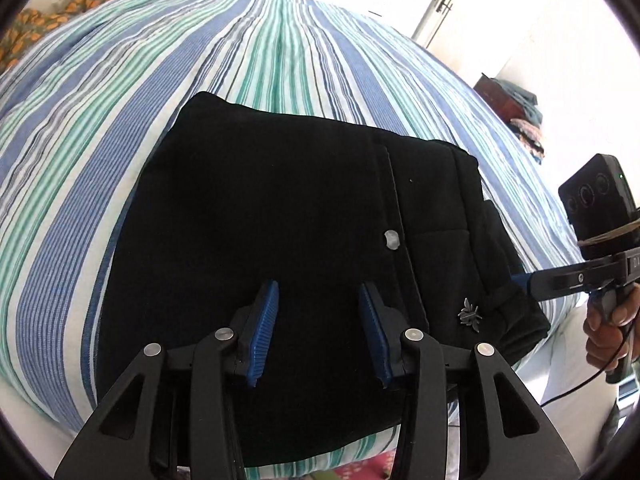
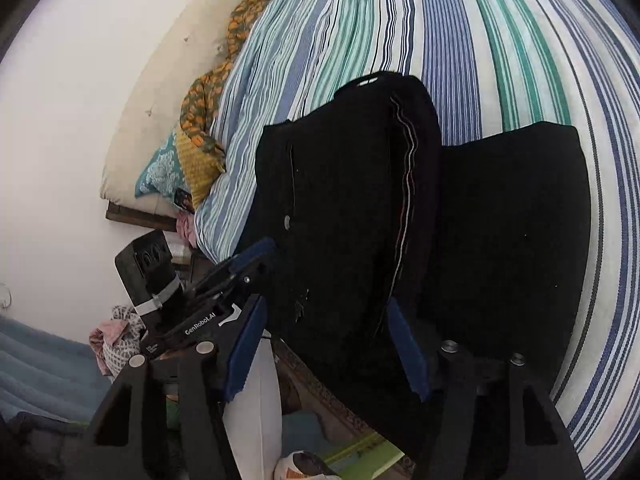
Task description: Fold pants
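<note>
The black pants [image 1: 280,216] lie folded on the striped bed near its front edge, with a metal button [image 1: 391,239] and a small metal emblem [image 1: 469,313] showing. My left gripper [image 1: 318,312] is open and empty, its blue pads just above the pants. In the right wrist view the pants [image 2: 344,208] lie in a folded stack, with a flatter black layer [image 2: 508,232] beside it. My right gripper [image 2: 324,344] is open, with the pants edge between its jaws. It also shows in the left wrist view [image 1: 524,280] at the pants' right edge.
The blue, green and white striped bedcover [image 1: 200,64] stretches far beyond the pants. Orange patterned cloth [image 2: 216,92] lies along the pillow side. A pile of clothes [image 1: 528,120] sits off the bed's far right. Floor clutter [image 2: 116,340] lies below the bed edge.
</note>
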Action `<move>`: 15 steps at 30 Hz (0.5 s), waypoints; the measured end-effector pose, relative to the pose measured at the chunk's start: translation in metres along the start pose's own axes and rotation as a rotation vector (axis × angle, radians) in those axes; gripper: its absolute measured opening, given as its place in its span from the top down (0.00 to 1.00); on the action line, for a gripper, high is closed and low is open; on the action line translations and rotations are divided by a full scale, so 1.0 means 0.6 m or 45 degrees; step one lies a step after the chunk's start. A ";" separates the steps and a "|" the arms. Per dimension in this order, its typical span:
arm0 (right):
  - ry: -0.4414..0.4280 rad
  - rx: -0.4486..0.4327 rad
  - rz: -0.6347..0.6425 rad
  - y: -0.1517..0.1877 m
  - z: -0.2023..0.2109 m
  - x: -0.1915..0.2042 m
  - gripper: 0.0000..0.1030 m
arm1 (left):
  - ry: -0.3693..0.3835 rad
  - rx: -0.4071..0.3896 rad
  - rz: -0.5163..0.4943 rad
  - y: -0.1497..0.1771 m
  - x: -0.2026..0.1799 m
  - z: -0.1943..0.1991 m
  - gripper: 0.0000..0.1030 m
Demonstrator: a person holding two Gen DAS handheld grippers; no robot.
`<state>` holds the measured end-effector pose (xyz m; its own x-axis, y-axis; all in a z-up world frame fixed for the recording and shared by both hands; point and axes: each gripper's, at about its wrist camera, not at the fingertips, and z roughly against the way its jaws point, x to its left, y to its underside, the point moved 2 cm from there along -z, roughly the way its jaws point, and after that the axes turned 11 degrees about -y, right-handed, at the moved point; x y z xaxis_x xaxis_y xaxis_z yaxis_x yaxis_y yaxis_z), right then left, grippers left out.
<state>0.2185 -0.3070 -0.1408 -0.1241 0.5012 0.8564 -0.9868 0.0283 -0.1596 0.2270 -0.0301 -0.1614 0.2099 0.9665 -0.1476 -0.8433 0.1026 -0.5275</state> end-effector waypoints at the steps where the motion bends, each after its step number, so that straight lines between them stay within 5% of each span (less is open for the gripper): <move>1: -0.001 0.031 0.004 -0.002 -0.005 0.002 0.40 | 0.000 -0.004 -0.002 0.003 0.000 0.002 0.56; 6: 0.043 0.137 -0.020 -0.008 -0.034 -0.005 0.44 | -0.003 -0.027 -0.010 0.004 -0.002 0.001 0.53; 8: 0.009 0.100 -0.057 -0.012 -0.045 -0.011 0.49 | -0.006 -0.037 -0.010 0.005 0.000 0.001 0.51; 10: 0.070 0.075 -0.031 -0.013 -0.053 -0.011 0.72 | -0.006 -0.017 0.010 0.001 0.006 0.006 0.49; 15: 0.131 -0.029 0.151 -0.009 -0.022 0.058 0.78 | 0.032 -0.062 0.145 -0.024 0.036 0.078 0.37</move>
<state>0.2208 -0.2784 -0.1162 -0.2268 0.5880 0.7764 -0.9632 -0.0172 -0.2684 0.2207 0.0004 -0.1176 0.1272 0.9650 -0.2294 -0.8376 -0.0193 -0.5459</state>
